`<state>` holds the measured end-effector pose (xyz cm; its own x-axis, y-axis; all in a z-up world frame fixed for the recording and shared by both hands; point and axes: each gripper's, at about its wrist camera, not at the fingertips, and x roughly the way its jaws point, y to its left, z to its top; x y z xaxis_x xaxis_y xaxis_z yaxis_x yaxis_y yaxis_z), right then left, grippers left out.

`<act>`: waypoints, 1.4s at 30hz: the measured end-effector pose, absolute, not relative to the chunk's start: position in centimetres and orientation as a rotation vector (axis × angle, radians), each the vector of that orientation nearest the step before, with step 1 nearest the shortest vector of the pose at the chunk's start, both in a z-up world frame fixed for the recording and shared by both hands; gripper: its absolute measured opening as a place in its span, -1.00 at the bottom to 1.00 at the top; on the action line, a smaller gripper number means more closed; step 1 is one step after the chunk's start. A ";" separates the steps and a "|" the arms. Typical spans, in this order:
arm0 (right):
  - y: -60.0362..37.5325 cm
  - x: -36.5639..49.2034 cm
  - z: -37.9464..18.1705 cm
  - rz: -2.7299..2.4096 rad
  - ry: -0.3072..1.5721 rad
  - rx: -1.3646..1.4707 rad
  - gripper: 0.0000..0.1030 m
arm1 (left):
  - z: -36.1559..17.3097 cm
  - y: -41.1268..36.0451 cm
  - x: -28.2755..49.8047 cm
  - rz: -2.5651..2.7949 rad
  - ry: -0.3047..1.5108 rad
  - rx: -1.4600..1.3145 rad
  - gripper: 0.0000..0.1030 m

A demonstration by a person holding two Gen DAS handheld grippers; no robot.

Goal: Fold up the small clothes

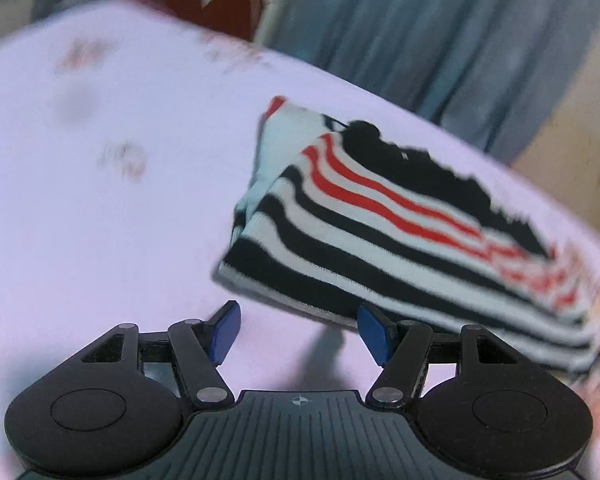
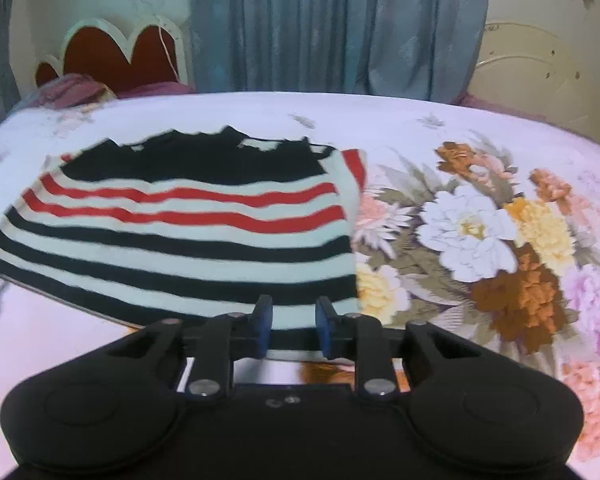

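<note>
A small striped garment [image 1: 380, 224], black, white and red, lies folded on the floral bed sheet [image 1: 100, 200]. My left gripper [image 1: 298, 330] is open with its blue pads [image 1: 224, 334] just short of the garment's near left corner. In the right wrist view the same garment [image 2: 188, 232] lies ahead on the left. My right gripper [image 2: 294, 326] is open with a narrow gap, its blue pads [image 2: 324, 330] at the garment's near right edge, with nothing visibly held between them.
The bed sheet's big flower print [image 2: 480, 248] fills the right side. A red and white headboard [image 2: 120, 56] and purple bedding [image 2: 76, 88] are at the far left. Grey-blue curtains [image 2: 332, 28] hang behind the bed.
</note>
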<state>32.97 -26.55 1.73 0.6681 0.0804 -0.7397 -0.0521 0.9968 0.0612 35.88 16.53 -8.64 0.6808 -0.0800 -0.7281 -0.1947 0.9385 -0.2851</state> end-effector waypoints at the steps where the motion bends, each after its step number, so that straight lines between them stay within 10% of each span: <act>1: -26.2 33.1 1.8 0.092 0.831 0.048 -0.64 | -8.9 17.0 35.9 0.072 0.809 -0.399 0.25; 8: -22.9 36.8 2.2 0.192 0.832 0.132 -0.89 | -11.1 18.7 38.1 0.103 0.697 -0.656 0.17; 15: -18.5 41.9 1.1 0.253 0.868 0.165 -0.94 | -13.4 19.8 40.0 0.145 0.632 -0.854 -0.68; 30: -15.9 44.1 -1.8 0.259 0.939 0.145 -1.00 | -13.9 20.7 38.9 0.033 0.589 -0.982 -0.70; 42: -22.4 42.6 0.0 0.206 0.832 0.392 -0.91 | -3.8 12.4 40.9 -0.209 0.542 -0.828 -0.70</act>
<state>42.64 -22.37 -0.03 0.6589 0.3283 -0.6768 -0.0255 0.9090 0.4160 40.88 12.44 -3.78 0.8450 -0.3812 -0.3749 -0.0306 0.6656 -0.7456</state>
